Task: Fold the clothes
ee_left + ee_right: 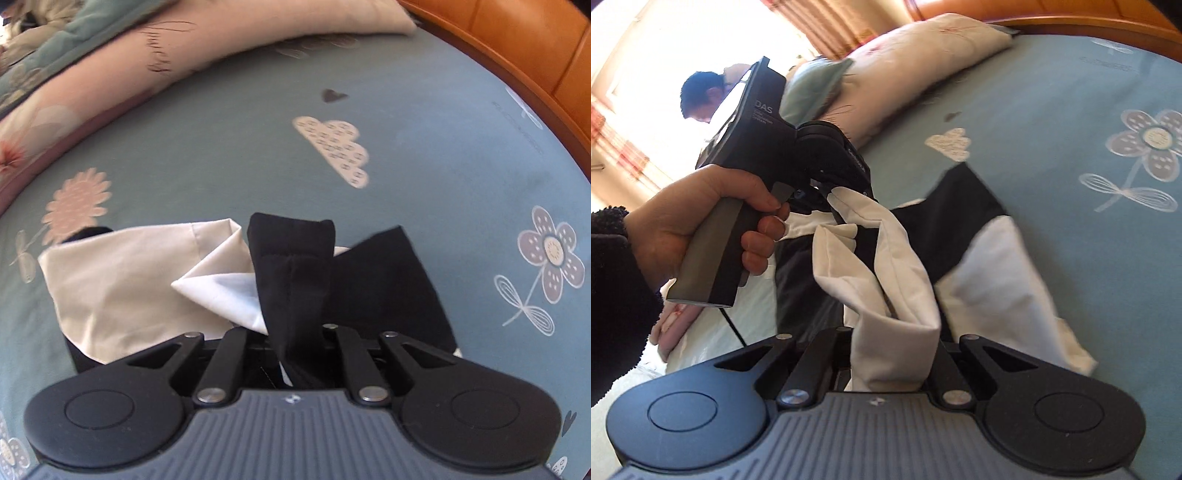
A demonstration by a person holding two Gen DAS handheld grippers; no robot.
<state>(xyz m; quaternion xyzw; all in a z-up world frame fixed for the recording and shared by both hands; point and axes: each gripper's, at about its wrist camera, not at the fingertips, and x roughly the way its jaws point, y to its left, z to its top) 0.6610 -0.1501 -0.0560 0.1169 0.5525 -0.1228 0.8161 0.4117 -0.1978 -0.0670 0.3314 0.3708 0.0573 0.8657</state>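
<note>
Garment (990, 258), soft black-and-cream cloth, lay crumpled on the flower-printed blue bed (424, 155); left tongs (295, 354) clamped its black fold, right tongs (890, 362) its cream fold.

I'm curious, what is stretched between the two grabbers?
The black-and-white garment: in the right wrist view it runs from the left gripper to the right gripper.

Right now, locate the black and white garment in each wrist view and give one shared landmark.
Left wrist view: black and white garment lies lower centre, a black fold pinched in the left gripper.
Right wrist view: it spans the centre, a white fold pinched in the right gripper.
Shared landmark: the white cloud print on the blue bedsheet.
</note>
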